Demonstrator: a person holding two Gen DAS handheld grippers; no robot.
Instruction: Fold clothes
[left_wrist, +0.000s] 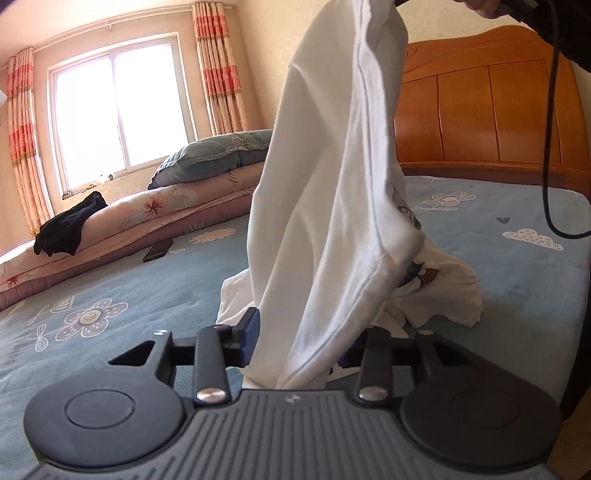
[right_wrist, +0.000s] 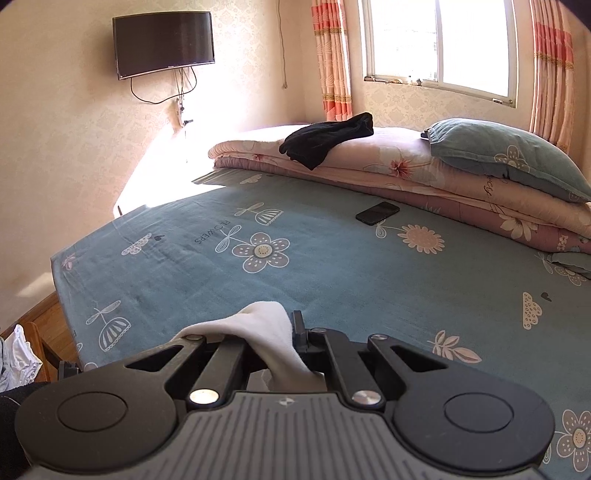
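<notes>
Left wrist view: a white shirt (left_wrist: 332, 177) hangs from the upper right of the frame down between the parted jaws of the left gripper (left_wrist: 301, 341); its lower end lies on the blue flowered bedsheet (left_wrist: 129, 295). Wooden headboard (left_wrist: 487, 107) at right, window (left_wrist: 118, 110) at left

Right wrist view: the right gripper (right_wrist: 284, 341) is clamped on a fold of the shirt (right_wrist: 258, 325) at lower centre; a phone (right_wrist: 377, 212) lies on the sheet, a television (right_wrist: 164, 42) at upper left
</notes>
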